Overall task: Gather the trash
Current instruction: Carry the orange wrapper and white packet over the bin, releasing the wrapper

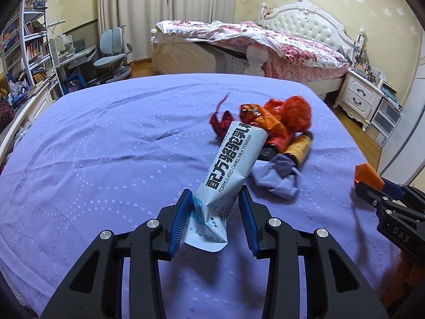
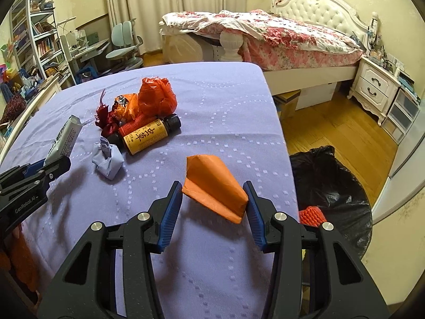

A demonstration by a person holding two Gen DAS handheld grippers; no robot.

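Trash in both grippers over the purple bed.

Left gripper [image 1: 215, 207] fingers clamp a pale milk-powder sachet [image 1: 229, 164] only by its crumpled tail, so it could slip; right gripper [image 2: 212, 199] fingers squeeze a folded orange paper [image 2: 212, 183]. Beyond lie bottles [image 2: 144, 135] and wrappers [image 2: 156, 97]; the black bin bag [image 2: 332, 186] waits on the floor.

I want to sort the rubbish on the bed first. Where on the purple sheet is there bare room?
The purple sheet is bare left of the trash pile out to its edge, and beyond the pile towards the far edge. It is crowded around the yellow bottle and crumpled purple paper.
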